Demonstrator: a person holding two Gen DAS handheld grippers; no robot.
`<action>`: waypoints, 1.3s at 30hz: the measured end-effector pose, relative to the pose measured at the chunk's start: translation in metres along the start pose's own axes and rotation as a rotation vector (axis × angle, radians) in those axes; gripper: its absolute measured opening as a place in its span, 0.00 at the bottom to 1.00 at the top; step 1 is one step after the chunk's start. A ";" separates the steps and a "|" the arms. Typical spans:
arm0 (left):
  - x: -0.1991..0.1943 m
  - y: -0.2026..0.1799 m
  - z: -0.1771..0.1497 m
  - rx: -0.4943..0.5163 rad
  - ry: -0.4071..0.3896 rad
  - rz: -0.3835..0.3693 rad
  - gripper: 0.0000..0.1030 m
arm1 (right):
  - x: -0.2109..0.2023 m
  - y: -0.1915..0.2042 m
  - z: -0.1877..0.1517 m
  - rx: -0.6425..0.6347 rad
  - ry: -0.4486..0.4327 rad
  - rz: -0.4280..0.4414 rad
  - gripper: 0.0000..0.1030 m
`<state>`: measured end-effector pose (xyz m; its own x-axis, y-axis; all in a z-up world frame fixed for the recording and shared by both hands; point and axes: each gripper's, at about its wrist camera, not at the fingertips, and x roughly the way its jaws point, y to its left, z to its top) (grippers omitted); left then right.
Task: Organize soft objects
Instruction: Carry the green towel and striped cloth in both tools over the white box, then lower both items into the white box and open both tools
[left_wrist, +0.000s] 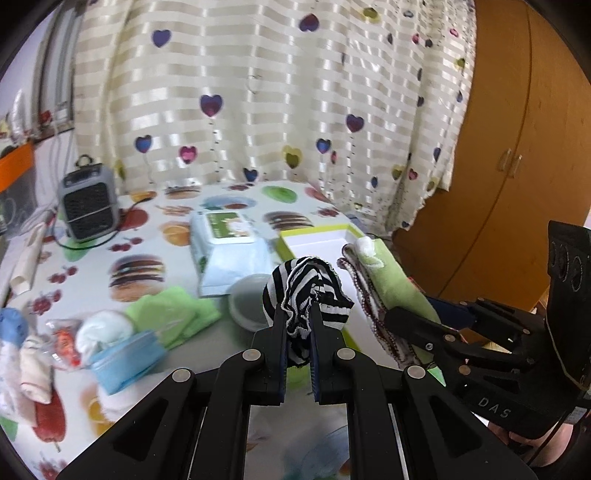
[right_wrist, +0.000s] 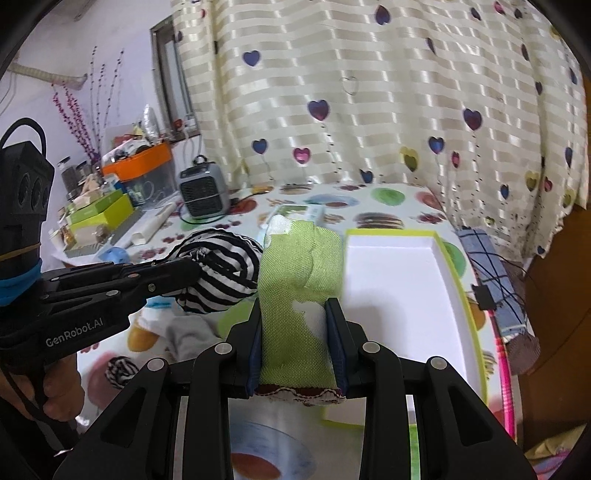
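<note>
My left gripper (left_wrist: 298, 308) is shut on a black-and-white striped cloth bundle (left_wrist: 304, 286), held above the table; the same bundle (right_wrist: 221, 271) shows at the left of the right wrist view. My right gripper (right_wrist: 294, 308) is shut on a folded green cloth (right_wrist: 299, 273) with a white patch and a red-trimmed edge, seen in the left wrist view as the green cloth (left_wrist: 388, 284) to the right. Just beyond both lies a shallow white box with a lime-green rim (right_wrist: 448, 254), its inside bare.
On the printed tablecloth lie a wipes pack (left_wrist: 229, 251), a grey round lid (left_wrist: 247, 299), a green towel (left_wrist: 173, 317), a blue mask pack (left_wrist: 125, 363) and rolled socks (left_wrist: 103, 332). A small grey heater (left_wrist: 88, 206) stands far left. A blue plaid cloth (right_wrist: 491, 273) hangs at the table's right edge.
</note>
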<state>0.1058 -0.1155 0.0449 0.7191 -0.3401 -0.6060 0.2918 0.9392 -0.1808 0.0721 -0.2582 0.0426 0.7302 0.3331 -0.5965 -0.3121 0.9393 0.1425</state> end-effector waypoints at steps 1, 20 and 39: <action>0.004 -0.003 0.001 0.003 0.003 -0.008 0.09 | 0.001 -0.004 -0.001 0.006 0.002 -0.006 0.31; 0.068 -0.047 0.006 0.041 0.089 -0.078 0.09 | 0.015 -0.069 -0.018 0.109 0.054 -0.117 0.31; 0.119 -0.083 -0.007 0.097 0.196 -0.129 0.19 | 0.027 -0.102 -0.035 0.149 0.136 -0.219 0.48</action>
<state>0.1628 -0.2337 -0.0176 0.5386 -0.4320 -0.7234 0.4392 0.8766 -0.1965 0.1022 -0.3476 -0.0155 0.6787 0.1168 -0.7251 -0.0560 0.9926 0.1076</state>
